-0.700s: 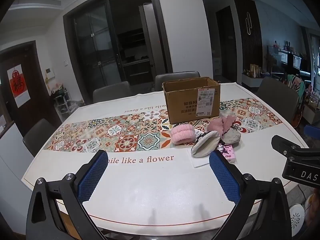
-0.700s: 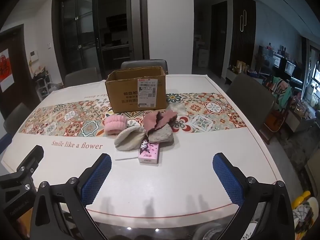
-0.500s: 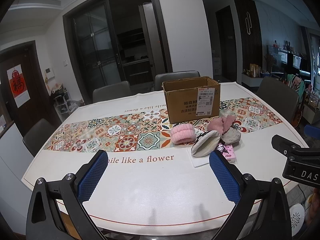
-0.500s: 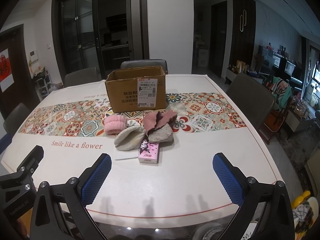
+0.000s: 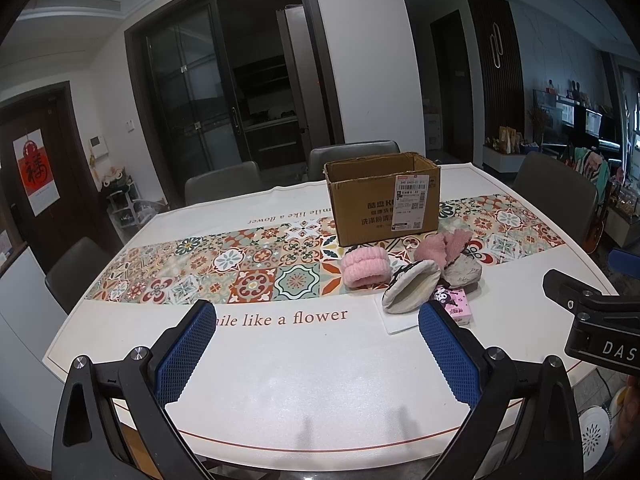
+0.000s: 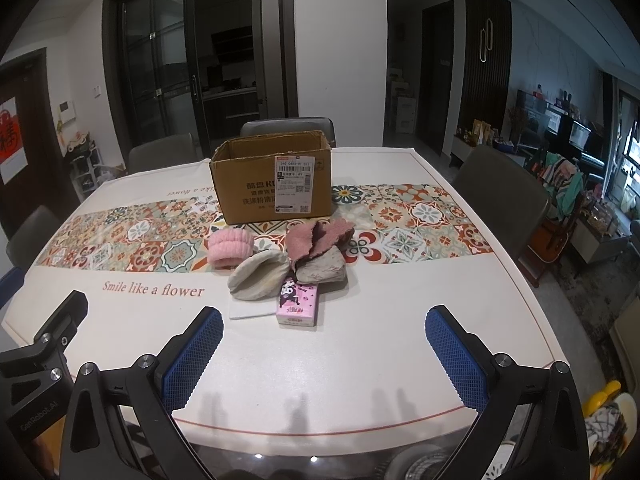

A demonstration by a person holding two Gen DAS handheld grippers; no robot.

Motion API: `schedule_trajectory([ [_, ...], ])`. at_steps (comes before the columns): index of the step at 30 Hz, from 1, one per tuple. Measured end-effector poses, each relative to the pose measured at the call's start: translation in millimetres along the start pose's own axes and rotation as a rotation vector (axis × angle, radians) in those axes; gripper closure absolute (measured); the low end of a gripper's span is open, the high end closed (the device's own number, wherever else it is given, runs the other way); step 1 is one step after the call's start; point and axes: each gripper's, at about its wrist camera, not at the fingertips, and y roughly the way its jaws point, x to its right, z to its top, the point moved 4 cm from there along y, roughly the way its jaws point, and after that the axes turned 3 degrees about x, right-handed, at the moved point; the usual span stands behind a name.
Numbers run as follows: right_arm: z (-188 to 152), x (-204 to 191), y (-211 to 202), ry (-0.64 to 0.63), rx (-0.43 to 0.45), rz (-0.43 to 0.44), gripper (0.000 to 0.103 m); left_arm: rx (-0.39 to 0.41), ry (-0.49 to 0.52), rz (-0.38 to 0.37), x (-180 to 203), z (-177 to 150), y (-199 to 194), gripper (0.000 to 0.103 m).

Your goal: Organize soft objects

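A small heap of soft things lies mid-table in front of an open cardboard box [image 6: 274,178] [image 5: 382,196]: a pink fluffy band [image 6: 231,249] [image 5: 365,268], a cream pouch [image 6: 258,275] [image 5: 410,292], a dusty-pink cloth [image 6: 320,238] [image 5: 440,246], a grey pouch [image 6: 322,270] [image 5: 464,272], a pink tissue pack [image 6: 298,304] [image 5: 454,306] and a white folded cloth [image 6: 250,310] [image 5: 394,322]. My right gripper [image 6: 322,354] hangs open over the near table edge, short of the heap. My left gripper [image 5: 316,350] is open too, to the left of the heap.
The white table [image 6: 360,360] carries a patterned tile runner [image 6: 416,224]. Grey chairs [image 6: 500,188] stand around it. The right gripper's body [image 5: 592,320] shows at the right of the left wrist view; the left one's body [image 6: 36,364] at the left of the right view.
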Motion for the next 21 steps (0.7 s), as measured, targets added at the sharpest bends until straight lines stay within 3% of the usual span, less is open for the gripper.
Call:
schedule_trajectory([
  [12,-2,0,2,0.001,-0.004,0.0,0.0,-0.003,0.001,0.0,0,0,0,0.0],
  [16,-4,0,4,0.0,-0.008,0.002,0.0,-0.008,-0.001,0.005,7,-15,11,0.0],
  [21,-7,1,8,-0.004,-0.015,0.014,0.0,-0.054,-0.011,0.002,9,-5,12,0.0],
])
